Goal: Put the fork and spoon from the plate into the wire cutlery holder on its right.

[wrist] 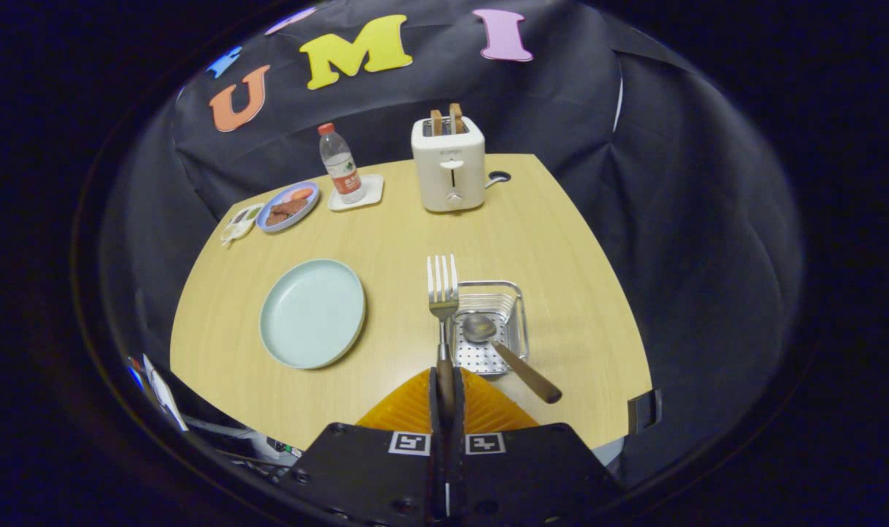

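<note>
Ribbed, wedge-shaped pads of the gripper [445, 399] meet at the bottom of the view, pressed together on the brown handle of the fork [442, 293]. Its polished metal neck and four slim tines stick straight out ahead of the fingertips, held above the pale wood-grain table [562, 241] at the left rim of the wire cutlery holder [488, 326]. That holder is a small rectangular basket of shiny wire with a perforated metal floor, standing just right of the fork. Inside it lies the spoon [503, 351], its rounded steel bowl resting on the perforated floor while its brown handle leans out over the near right corner. Left of the fingers, well apart from the holder, sits a round, smooth, pale-green plate [313, 313], bare of cutlery. Beyond, a boxy cream toaster [449, 165] holds two bread slices; a clear plastic bottle [340, 165] stands on a square white coaster beside a small blue plate of food [289, 206].
</note>
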Tool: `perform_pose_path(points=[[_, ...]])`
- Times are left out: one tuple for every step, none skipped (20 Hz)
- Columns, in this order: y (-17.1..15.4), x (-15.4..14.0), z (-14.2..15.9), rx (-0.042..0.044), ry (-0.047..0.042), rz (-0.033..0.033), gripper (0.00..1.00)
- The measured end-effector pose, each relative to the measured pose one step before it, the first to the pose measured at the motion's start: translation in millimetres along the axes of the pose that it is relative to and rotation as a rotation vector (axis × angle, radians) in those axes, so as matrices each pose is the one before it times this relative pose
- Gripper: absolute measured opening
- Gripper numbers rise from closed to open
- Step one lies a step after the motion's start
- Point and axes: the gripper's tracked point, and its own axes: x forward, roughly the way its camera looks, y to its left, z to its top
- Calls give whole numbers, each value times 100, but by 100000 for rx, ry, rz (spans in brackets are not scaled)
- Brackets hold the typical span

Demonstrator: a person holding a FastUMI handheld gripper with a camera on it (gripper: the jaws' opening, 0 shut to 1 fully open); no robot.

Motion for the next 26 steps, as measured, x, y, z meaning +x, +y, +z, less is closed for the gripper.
perform_pose_path(points=[[-512,-234,0,667,317,-140,3],[-446,-164,27,346,306,-316,3],[-354,78,-99,54,560,-193,4],[-186,7,30,188,14,136,4],[-226,1,-75,213,175,-354,4],[-244,-51,-15,175,374,-216,4],[-121,-73,-194,258,517,61,4],[-68,122,36,60,407,7,4],[-26,67,-111,-90,692,47,4],[43,68,-255,84,1196,170,4],[104,106,-210,130,1088,243,4],[123,128,-127,74,1072,123,4],[25,156,-124,-73,525,27,5],[110,-22,-130,-141,446,18,6],[195,72,-57,-320,172,294,6],[55,25,113,-246,-242,-58,6],[-11,62,65,-130,206,-416,6],[103,24,139,113,-130,40,6],[2,-82,128,73,-272,-167,6],[-54,-159,219,-123,-493,-183,7],[-79,135,112,-44,-392,-45,8],[-126,72,152,336,329,-150,8],[-97,72,281,777,-353,200,8],[-156,76,130,349,-14,-296,8],[-95,-43,139,420,23,90,8],[-69,-159,331,321,-747,36,8]])
